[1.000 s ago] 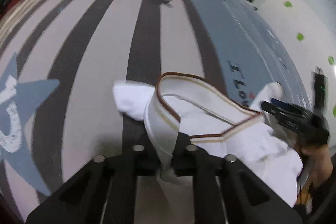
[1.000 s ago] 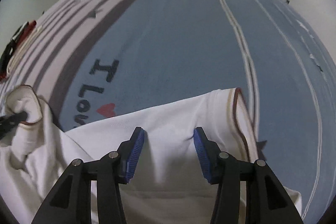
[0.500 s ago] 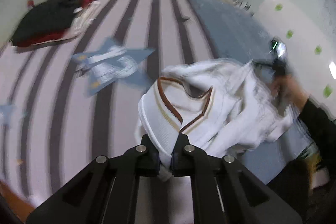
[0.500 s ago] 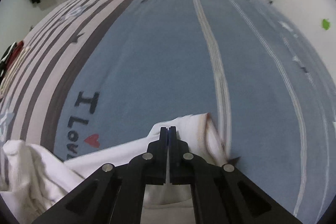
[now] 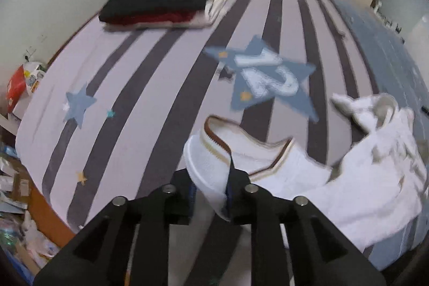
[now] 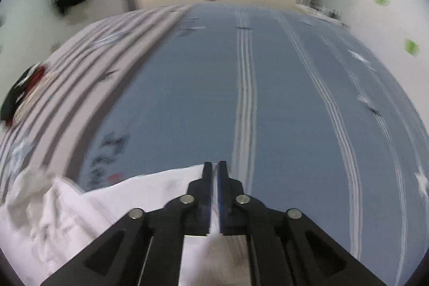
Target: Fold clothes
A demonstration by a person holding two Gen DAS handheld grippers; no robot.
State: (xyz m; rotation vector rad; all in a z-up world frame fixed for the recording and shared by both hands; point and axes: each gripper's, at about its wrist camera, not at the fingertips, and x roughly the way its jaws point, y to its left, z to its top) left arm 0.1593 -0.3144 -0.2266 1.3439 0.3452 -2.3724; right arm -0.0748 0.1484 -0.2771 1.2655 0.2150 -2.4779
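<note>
A white garment (image 5: 362, 173) with brown and tan trim hangs bunched above the bed. My left gripper (image 5: 210, 186) is shut on its ribbed, trimmed edge (image 5: 206, 160), which sticks up between the fingers. In the right wrist view the same white garment (image 6: 67, 213) trails off to the lower left, and my right gripper (image 6: 214, 170) is shut on a thin edge of it. The cloth sags between the two grippers, lifted off the bedspread.
The bed has a grey-and-purple striped half (image 5: 134, 87) with a blue star print (image 5: 268, 79) and a plain blue half (image 6: 241, 98). A stack of folded black, red and white clothes (image 5: 166, 2) lies at the far left. Clutter (image 5: 18, 205) lies beside the bed.
My right gripper went from open over the cloth to shut on its edge. Both grippers rose with the garment, and the left view swung towards the far clothes stack.
</note>
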